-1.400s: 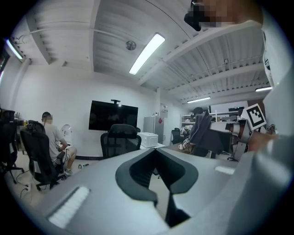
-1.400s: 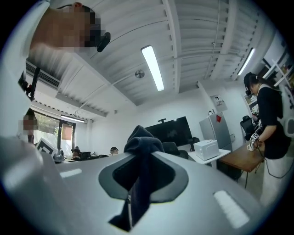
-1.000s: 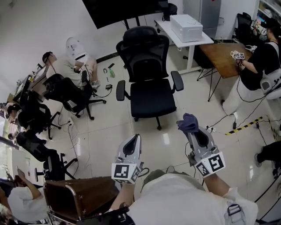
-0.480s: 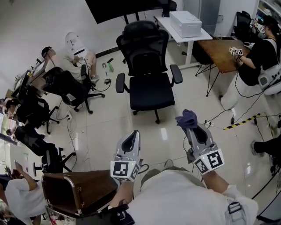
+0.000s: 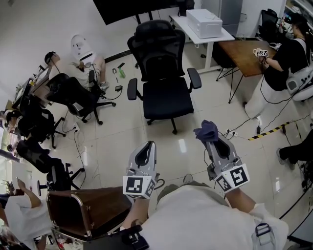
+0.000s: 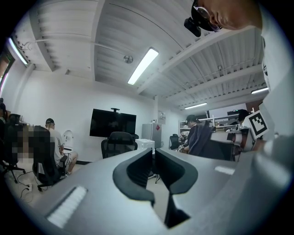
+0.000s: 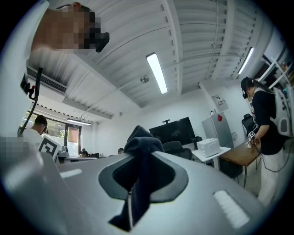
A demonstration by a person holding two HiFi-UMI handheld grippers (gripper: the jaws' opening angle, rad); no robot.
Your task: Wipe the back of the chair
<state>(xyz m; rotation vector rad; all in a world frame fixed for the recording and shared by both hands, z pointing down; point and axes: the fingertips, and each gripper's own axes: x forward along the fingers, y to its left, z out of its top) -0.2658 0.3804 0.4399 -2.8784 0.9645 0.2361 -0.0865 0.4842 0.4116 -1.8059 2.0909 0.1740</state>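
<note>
In the middle of the floor, the chair [image 5: 165, 100] stands upright on its wheels, with its seat toward the person and its back [image 5: 157, 51] on the far side, near the screen [image 5: 129, 7]. Compared with a second ago, it sits a little higher and more to the left in the head view, but its size looks the same. I judge that the head camera shifted more than the distance changed.

The cloth [image 5: 207, 131], dark and bunched, is well apart from the chair. It is pinched in the right gripper [image 5: 211, 140], whose jaws are closed on it. In the right gripper view a fold stands up above the jaws and a tail hangs below them [image 7: 138, 183]. This hold is the same as before.

The left gripper [image 5: 145, 150] is also held low in front of the body, as it was. Its jaws are drawn together to a thin slit with nothing between them [image 6: 154, 155].

For the task, this means that the cloth is ready but touches nothing. The back faces away, so it can be reached only by going around the chair or by turning it. Whether the back has been wiped already, I cannot tell.
</note>
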